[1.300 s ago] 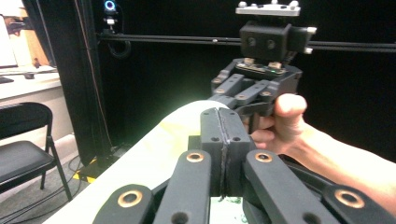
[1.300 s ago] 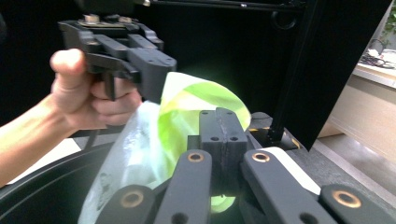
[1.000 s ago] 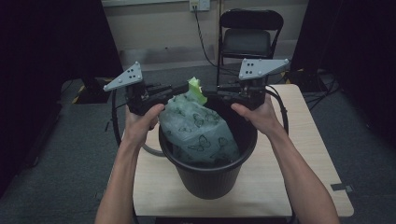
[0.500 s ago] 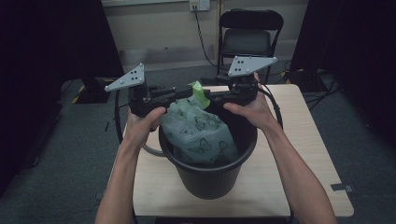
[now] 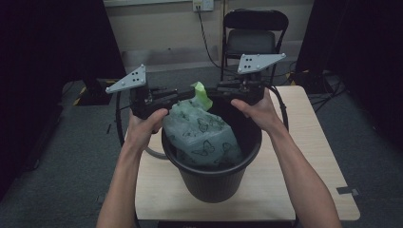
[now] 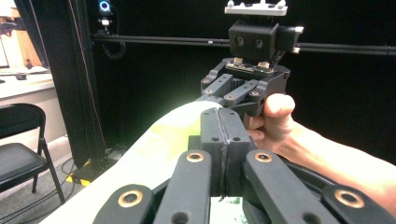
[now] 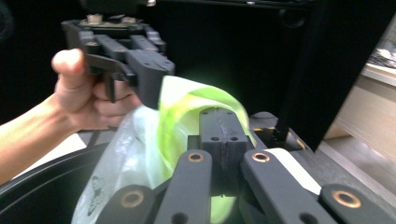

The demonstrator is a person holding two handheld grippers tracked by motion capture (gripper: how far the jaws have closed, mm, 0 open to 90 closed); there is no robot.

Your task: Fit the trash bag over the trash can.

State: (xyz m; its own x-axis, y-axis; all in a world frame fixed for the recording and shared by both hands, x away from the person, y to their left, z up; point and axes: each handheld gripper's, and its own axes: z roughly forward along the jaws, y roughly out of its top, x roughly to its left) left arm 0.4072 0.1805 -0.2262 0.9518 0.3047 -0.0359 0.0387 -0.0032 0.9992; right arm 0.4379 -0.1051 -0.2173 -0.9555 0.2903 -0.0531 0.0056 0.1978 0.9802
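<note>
In the high view a black bucket (image 5: 212,166) stands on a pale table (image 5: 323,156), near its left edge, with bare tabletop to its right and in front. A clear bag (image 5: 202,135) printed with butterflies sits inside and rises above the rim, its green tie (image 5: 202,94) standing up at the far side. The left gripper (image 5: 183,96) comes in from the left and the right gripper (image 5: 214,90) from the right; both meet at the tie, level with the bucket's far rim. A hand (image 5: 142,126) holds the left one over the table's left edge. The other hand (image 5: 259,109) holds the right one above the bucket's right rim. A chair (image 5: 254,40) stands beyond the table, well apart from it.

In the left gripper view the jaws are pressed together, with only a thin seam between them. The bag's pale plastic (image 6: 154,149) runs up from the lower left to the jaws; whether they pinch it I cannot tell. The right gripper (image 6: 233,100) faces it just beyond, closed.

In the right gripper view the jaws are also pressed together, and the green tie (image 7: 187,119) curls around and behind their tips. The left gripper (image 7: 149,86) hangs just left of the tie. The bucket's rim (image 7: 42,175) curves at the lower left.
</note>
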